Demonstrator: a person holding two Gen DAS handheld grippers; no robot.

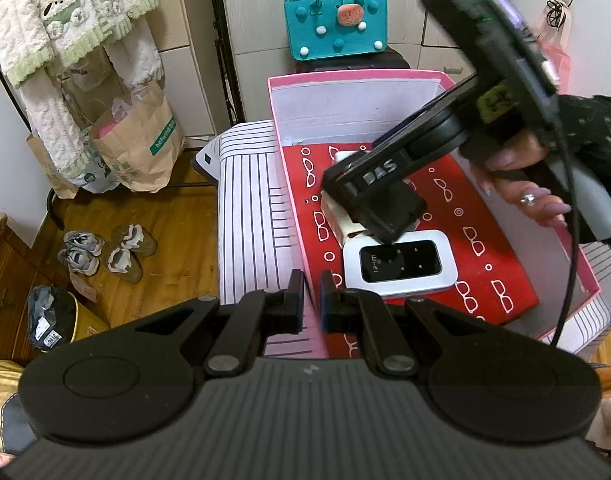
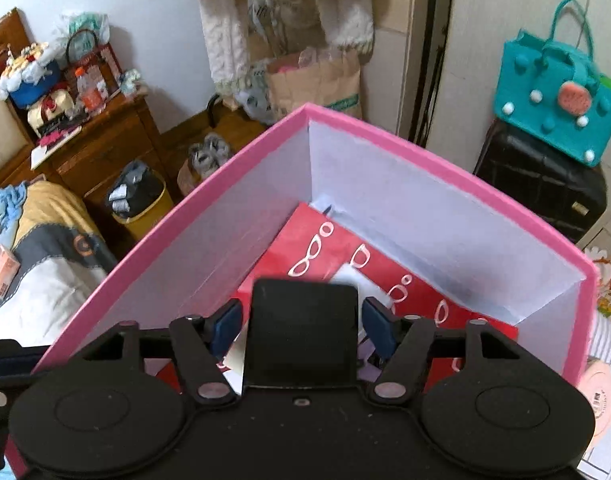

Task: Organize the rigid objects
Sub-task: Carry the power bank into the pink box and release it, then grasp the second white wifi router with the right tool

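The right gripper – jaws spread – has a black block between its pads inside the pink box; the left gripper, pressed together, grips the box's near wall – a white wifi device lies just ahead.

Box: pink rim and outer wall, pale lavender-white inner walls. Bag on box floor: red, printed with white spectacle outlines and small rings. Wi-Fi device: white casing, black glossy screen. Flat block between right gripper pads: matt black. Pads: dark blue. Cloth under box: white with thin dark stripes. Handbag: teal, white pompoms, pink patch. Floor: orange-brown wood.
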